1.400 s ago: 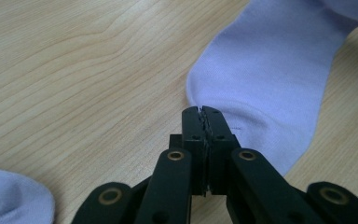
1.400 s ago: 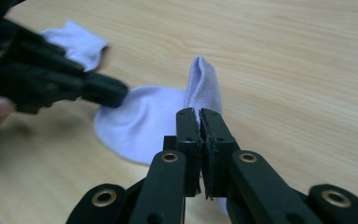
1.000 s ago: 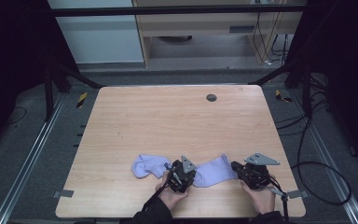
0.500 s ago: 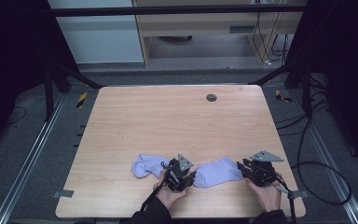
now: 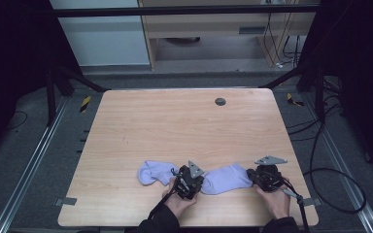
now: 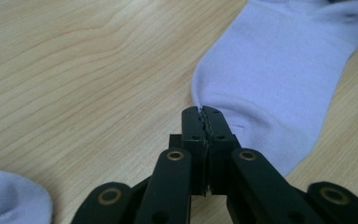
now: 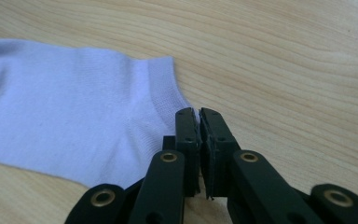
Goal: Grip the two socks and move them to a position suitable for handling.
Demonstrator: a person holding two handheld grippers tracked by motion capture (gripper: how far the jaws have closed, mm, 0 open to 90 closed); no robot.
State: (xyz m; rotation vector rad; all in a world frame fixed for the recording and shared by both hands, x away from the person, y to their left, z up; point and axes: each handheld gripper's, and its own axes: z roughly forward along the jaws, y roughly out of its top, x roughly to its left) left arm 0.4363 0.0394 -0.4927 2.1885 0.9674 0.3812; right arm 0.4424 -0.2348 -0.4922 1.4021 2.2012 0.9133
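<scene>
Lavender knit fabric forms the work item: a right sock lying flat on the wooden table, close to its near edge, with a second left sock of the same colour just beside it toward the table's left. Compared with the frames from a second ago, the right sock has flattened and stretched: its raised, bunched end beside the left gripper is now down on the table, and the right gripper has shifted slightly outward and nearer the table's near edge. This suggests the sock is being pulled taut between the two tools, probably as a smoothing step ahead of pairing or folding. In the left gripper view the jaws of the left gripper are pressed together with the rounded toe edge of the right sock at their tips, apparently pinched. In the right gripper view the jaws of the right gripper are closed on the corner of the ribbed cuff of the right sock, a sliver of fabric visible between them. The sock's long axis runs roughly parallel to the table's near edge, toe toward the left sock, cuff opening toward the table's right side.
</scene>
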